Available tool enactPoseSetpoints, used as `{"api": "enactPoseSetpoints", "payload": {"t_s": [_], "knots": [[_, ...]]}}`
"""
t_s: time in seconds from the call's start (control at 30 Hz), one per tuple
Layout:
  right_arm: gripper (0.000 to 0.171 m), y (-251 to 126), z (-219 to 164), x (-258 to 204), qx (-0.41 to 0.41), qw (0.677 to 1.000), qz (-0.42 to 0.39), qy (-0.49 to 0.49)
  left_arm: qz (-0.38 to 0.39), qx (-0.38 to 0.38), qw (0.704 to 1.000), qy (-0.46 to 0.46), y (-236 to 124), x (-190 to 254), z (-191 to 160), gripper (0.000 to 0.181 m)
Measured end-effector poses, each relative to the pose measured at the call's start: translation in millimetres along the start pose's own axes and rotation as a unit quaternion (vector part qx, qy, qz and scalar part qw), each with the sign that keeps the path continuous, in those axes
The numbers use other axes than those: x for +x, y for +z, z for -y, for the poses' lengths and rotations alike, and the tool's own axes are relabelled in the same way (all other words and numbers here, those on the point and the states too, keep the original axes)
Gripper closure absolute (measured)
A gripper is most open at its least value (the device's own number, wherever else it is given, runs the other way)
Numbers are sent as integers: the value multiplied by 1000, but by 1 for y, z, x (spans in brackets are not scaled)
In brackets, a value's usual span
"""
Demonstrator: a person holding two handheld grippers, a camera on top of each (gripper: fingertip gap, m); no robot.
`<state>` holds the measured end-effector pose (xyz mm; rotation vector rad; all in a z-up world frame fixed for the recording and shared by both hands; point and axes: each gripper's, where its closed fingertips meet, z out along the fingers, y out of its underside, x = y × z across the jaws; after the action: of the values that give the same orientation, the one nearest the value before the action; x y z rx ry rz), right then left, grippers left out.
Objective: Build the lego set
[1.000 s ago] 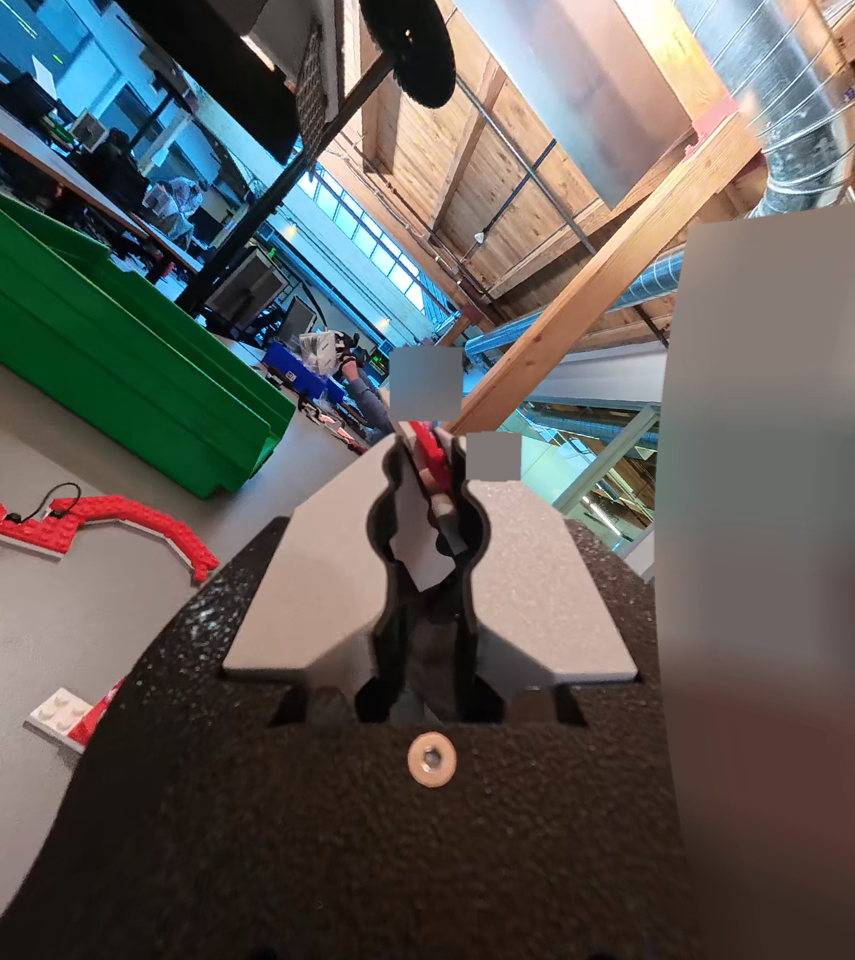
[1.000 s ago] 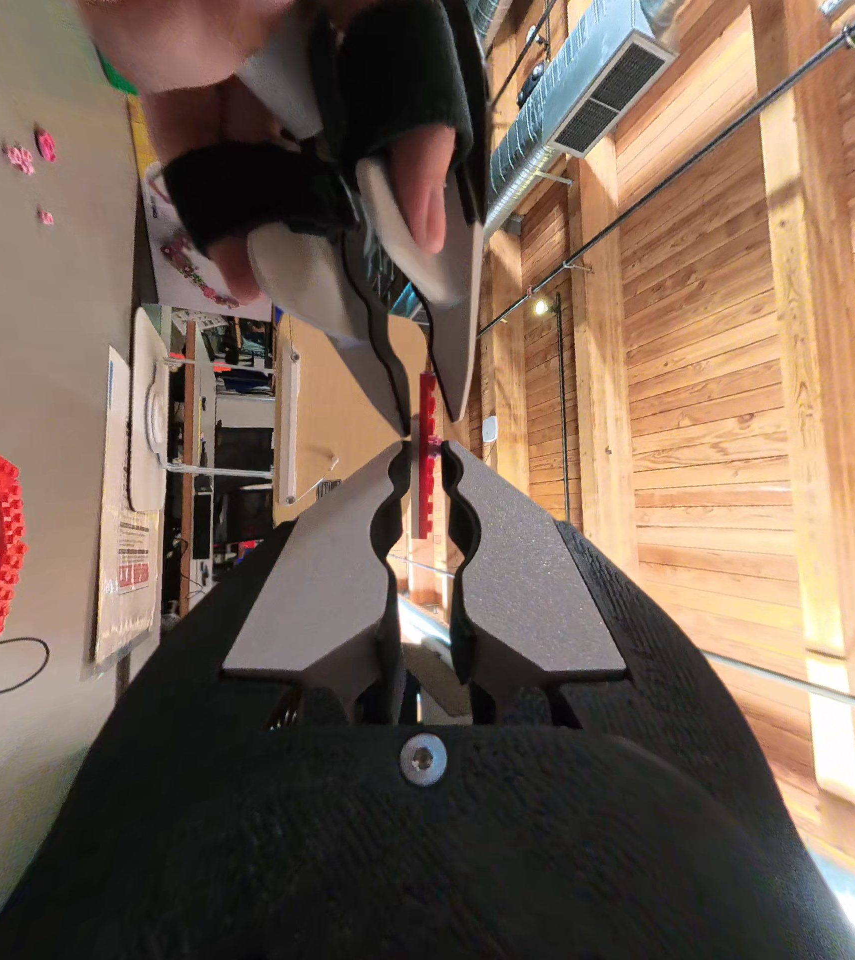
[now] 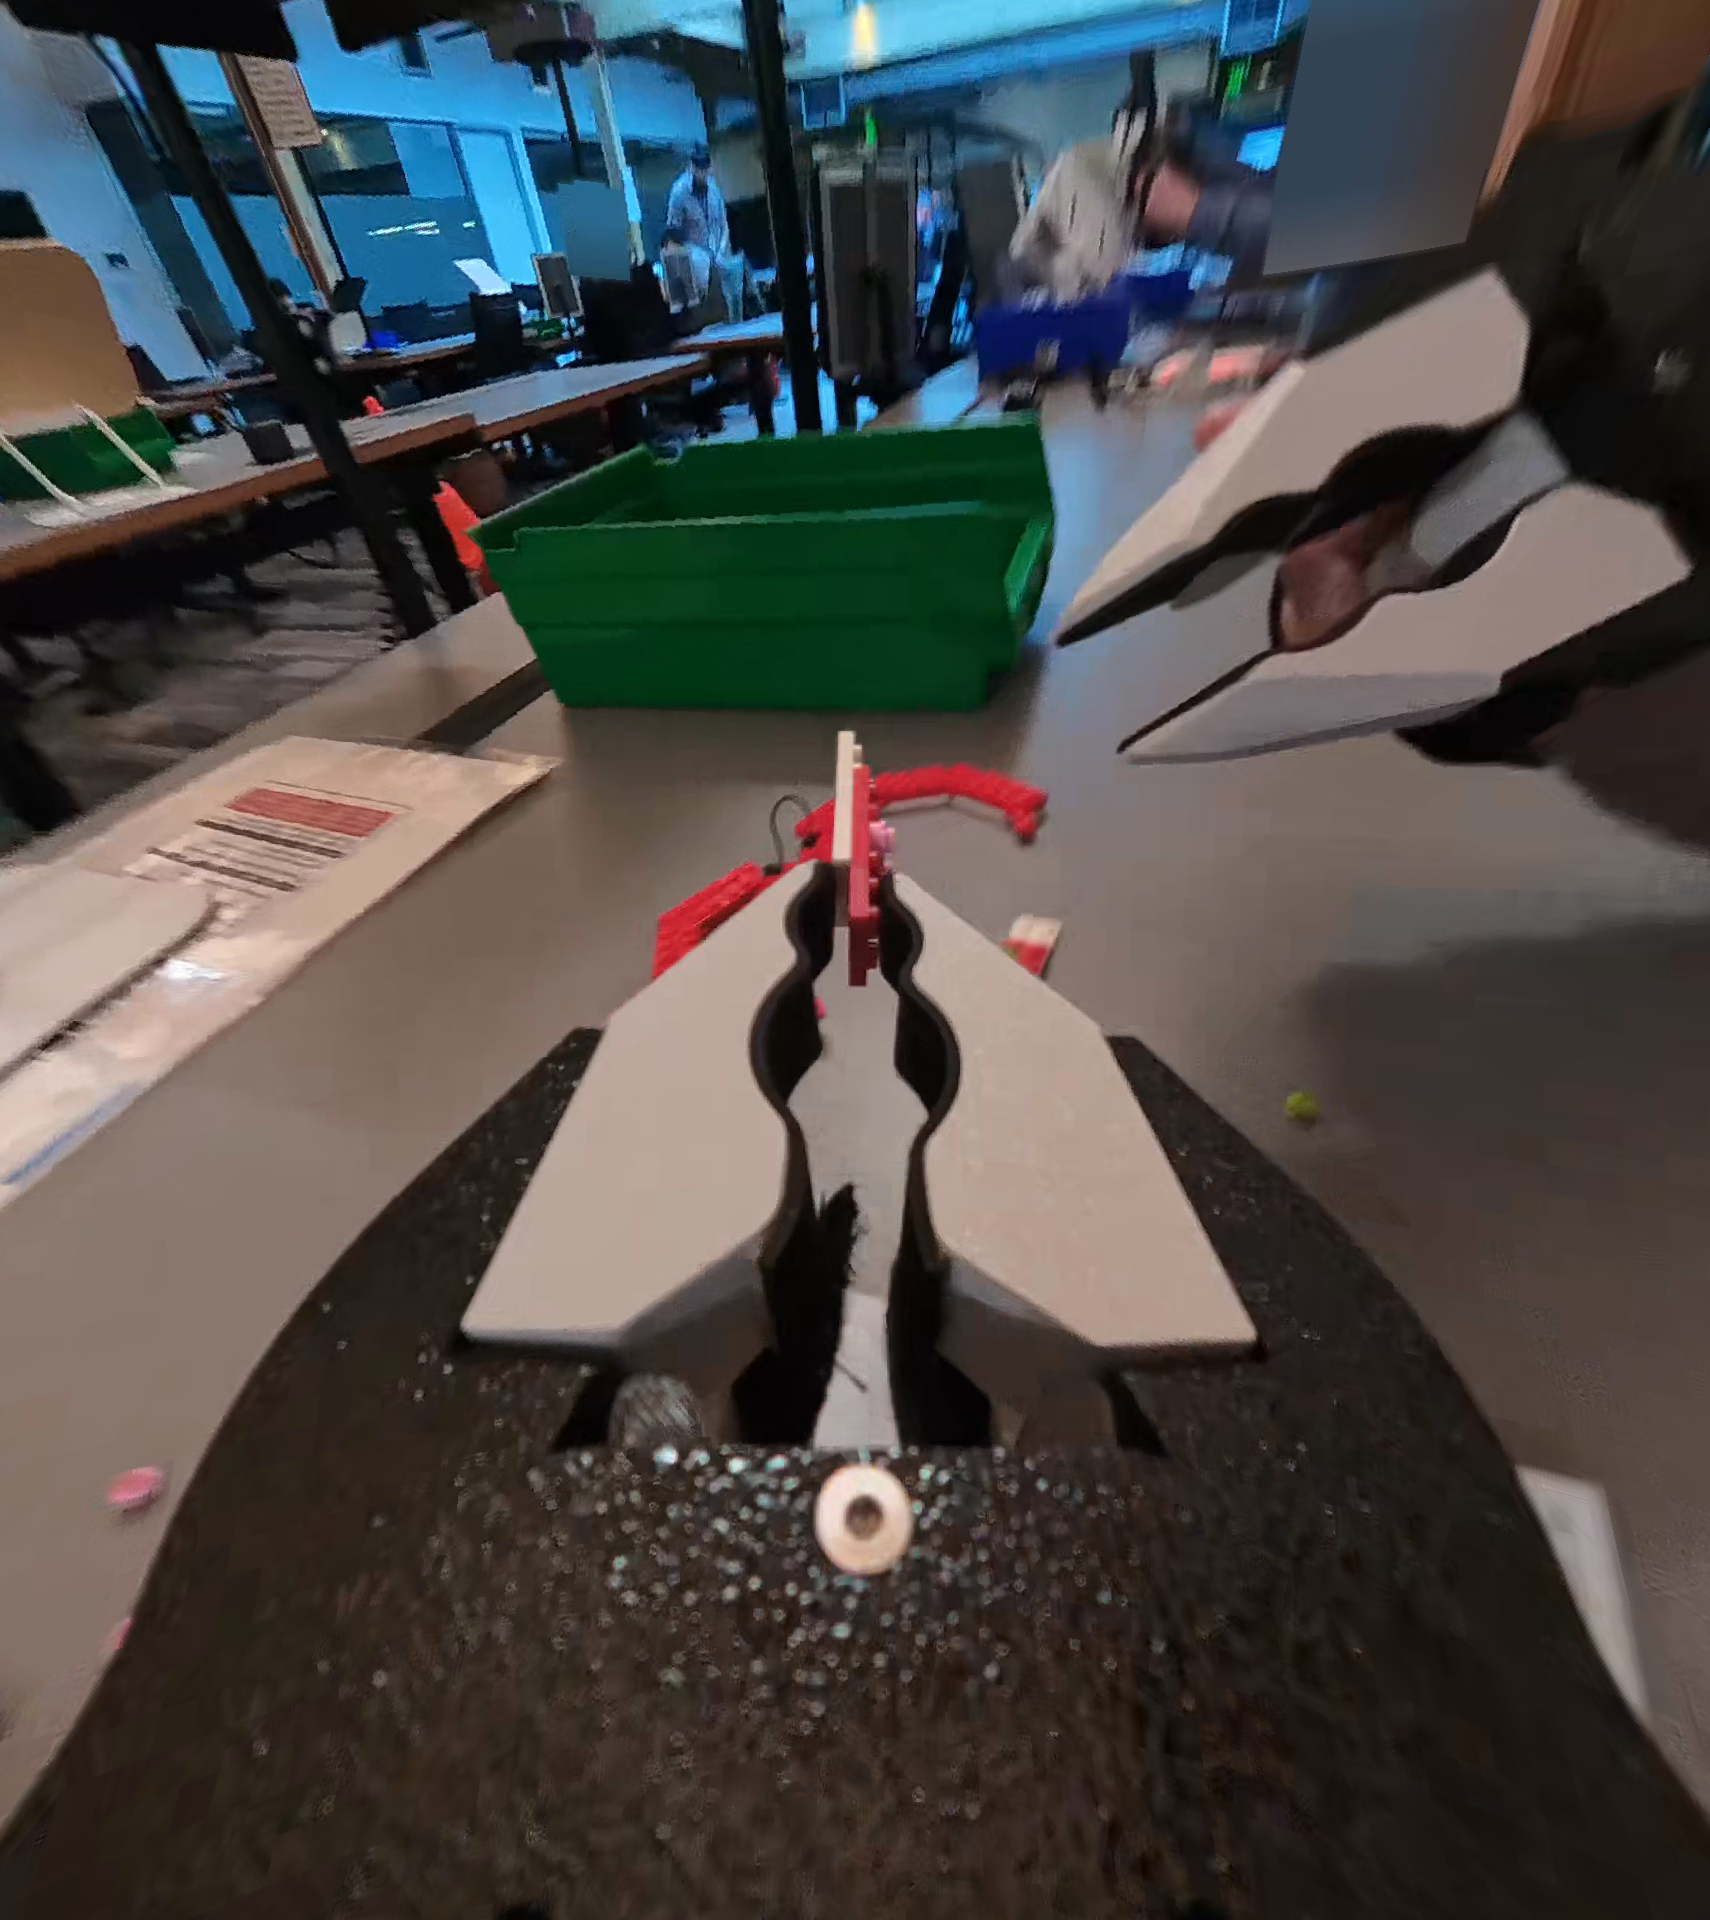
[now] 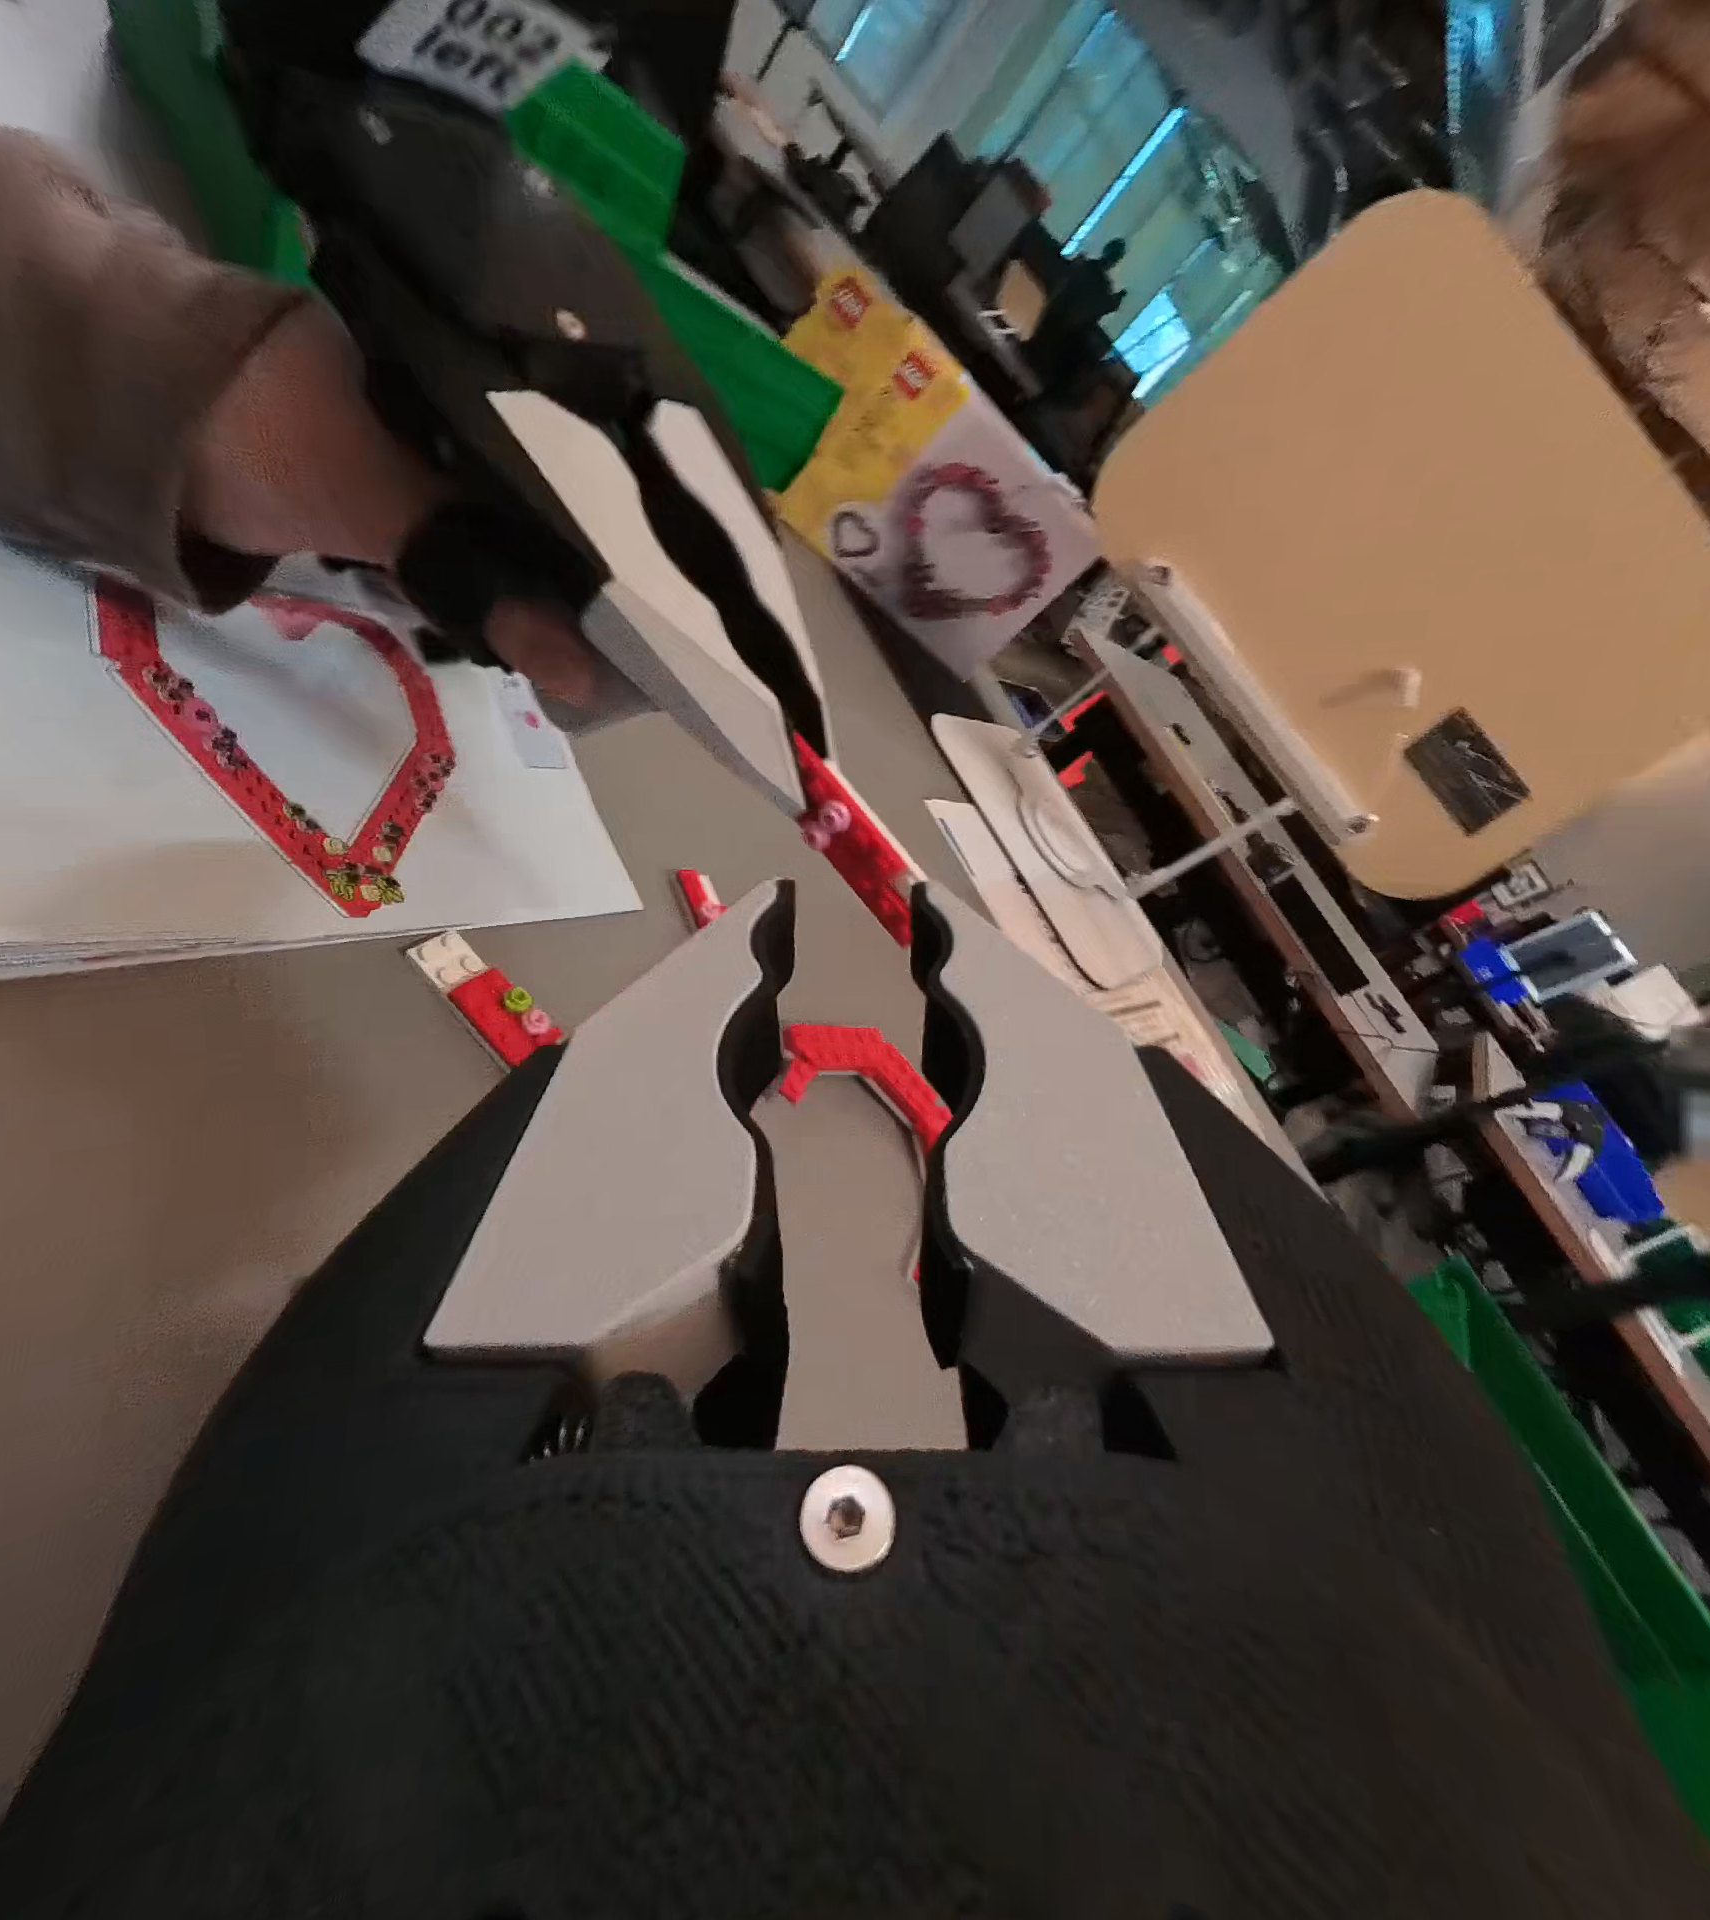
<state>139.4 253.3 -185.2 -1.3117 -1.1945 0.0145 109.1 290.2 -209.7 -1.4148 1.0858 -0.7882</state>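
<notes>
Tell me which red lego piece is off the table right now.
The red strip with pink studs, pinched upright in the left claw; the curved red piece lies flat on the table.

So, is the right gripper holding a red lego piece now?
No, the right gripper is open and empty; the left gripper clamps the red piece.

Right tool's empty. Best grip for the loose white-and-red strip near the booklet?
Probably pinch the white-and-red strip across its two long edges near the white end, right tool coming straight down. It lies flat on the table, and small pieces sit on its red end.
</notes>
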Motion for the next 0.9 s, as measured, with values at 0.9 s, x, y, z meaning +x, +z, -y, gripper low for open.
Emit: {"api": "enactPoseSetpoints", "payload": {"t_s": [0.9], "knots": [[168,122,-13,-15,-28,980,36,-195,95,-81,992,14,-22,-60,-36,175]]}}
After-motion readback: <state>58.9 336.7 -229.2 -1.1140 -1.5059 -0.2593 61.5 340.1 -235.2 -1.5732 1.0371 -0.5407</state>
